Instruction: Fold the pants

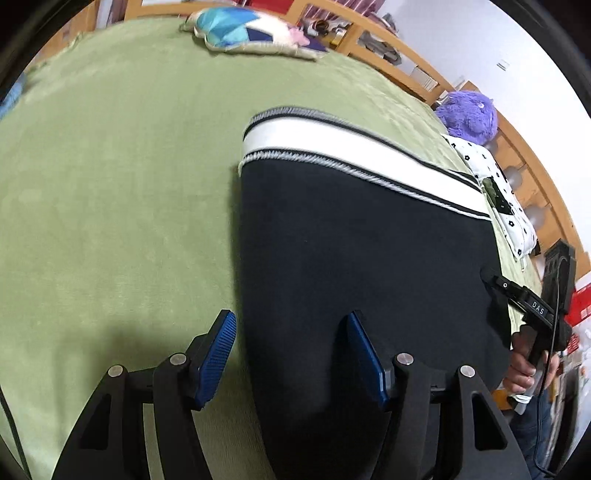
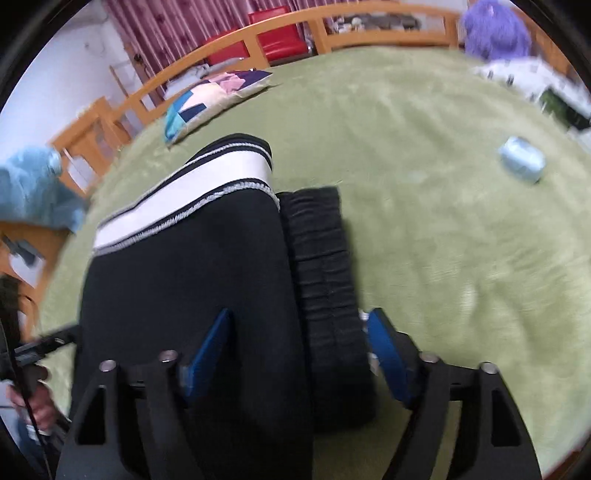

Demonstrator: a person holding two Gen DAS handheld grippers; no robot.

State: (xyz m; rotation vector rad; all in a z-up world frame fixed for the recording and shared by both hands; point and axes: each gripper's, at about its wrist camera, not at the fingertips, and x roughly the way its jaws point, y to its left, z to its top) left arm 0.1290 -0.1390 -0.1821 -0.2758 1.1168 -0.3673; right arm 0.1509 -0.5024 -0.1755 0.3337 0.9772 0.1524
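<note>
Folded black pants (image 1: 351, 240) with a white side stripe (image 1: 332, 147) lie flat on the green blanket (image 1: 110, 184). My left gripper (image 1: 291, 332) is open low over the pants' left edge, one blue pad (image 1: 218, 347) over the blanket and the other over the black cloth. In the right wrist view the pants (image 2: 184, 277) show their ribbed elastic waistband (image 2: 325, 277) on the right side. My right gripper (image 2: 299, 332) is open and straddles that waistband, the pads not pressing on it. A hand (image 1: 521, 373) holds the right gripper's handle.
A colourful pillow (image 1: 240, 33) lies at the far side of the blanket. A purple plush toy (image 1: 469, 114) and a white patterned cloth (image 1: 495, 192) sit near the wooden rail (image 1: 406, 55). A pale blue roll (image 2: 522, 162) lies to the right, and a blue cloth (image 2: 33, 188) hangs at the left.
</note>
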